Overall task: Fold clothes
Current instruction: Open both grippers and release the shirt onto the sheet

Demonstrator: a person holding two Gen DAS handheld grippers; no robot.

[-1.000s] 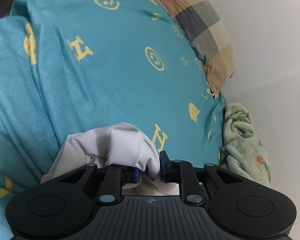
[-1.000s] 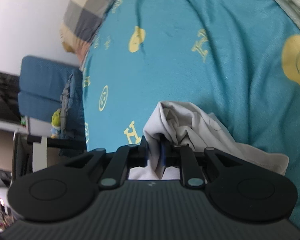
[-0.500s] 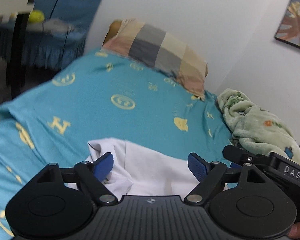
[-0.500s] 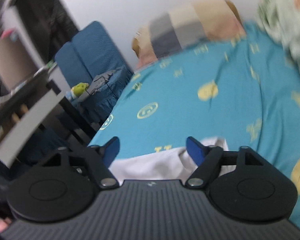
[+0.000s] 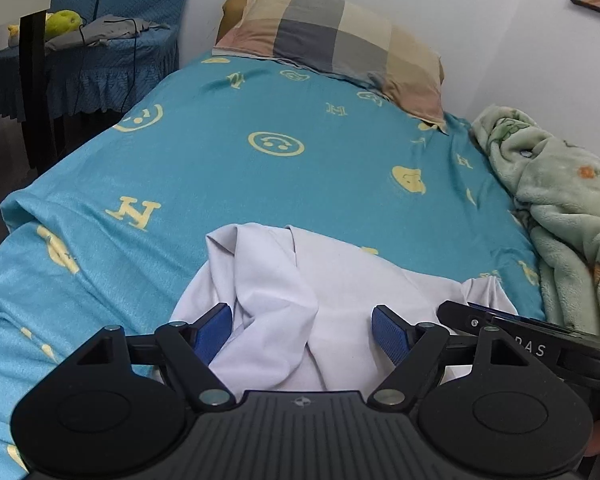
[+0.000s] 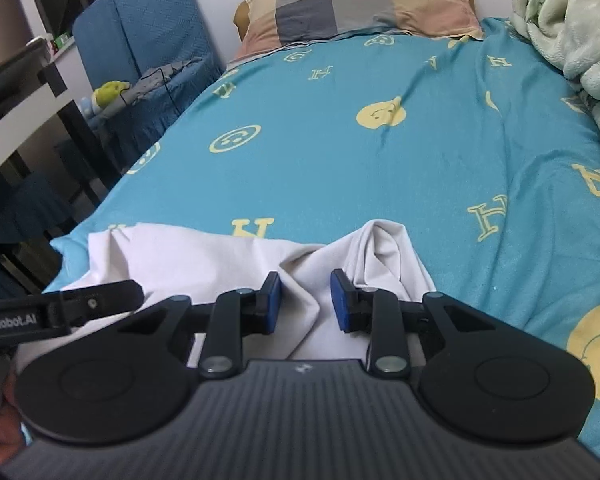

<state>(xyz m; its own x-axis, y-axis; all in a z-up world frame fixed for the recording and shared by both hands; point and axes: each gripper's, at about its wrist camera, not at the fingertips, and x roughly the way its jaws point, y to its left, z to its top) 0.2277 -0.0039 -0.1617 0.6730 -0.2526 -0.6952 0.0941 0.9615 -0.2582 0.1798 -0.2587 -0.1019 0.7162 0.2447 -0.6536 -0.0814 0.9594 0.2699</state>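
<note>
A white garment [image 5: 340, 280] lies crumpled at the near end of the bed, with a bunched fold [image 6: 384, 252] at its right corner. My left gripper [image 5: 302, 330] hovers over its left part, jaws wide open, nothing between the blue pads [image 5: 216, 330]. My right gripper [image 6: 306, 306] is over the right part, jaws partly open; a cloth ridge lies between them and is not pinched. Each gripper shows in the other's view: the right gripper body [image 5: 500, 328] and the left gripper body [image 6: 80, 308]. The garment's near edge is hidden behind the grippers.
The teal bedsheet [image 5: 260, 176] with yellow prints stretches ahead. A checked pillow [image 5: 332, 36] lies at the head by the wall. A green fleece blanket [image 5: 560, 208] is heaped along the right side. A blue covered chair [image 6: 148, 52] and a dark table [image 6: 28, 92] stand left.
Both grippers were shut on bunches of the white garment a second ago and have let go. They tilted up to look along the bed. The right jaws have narrowed since half a second ago.
</note>
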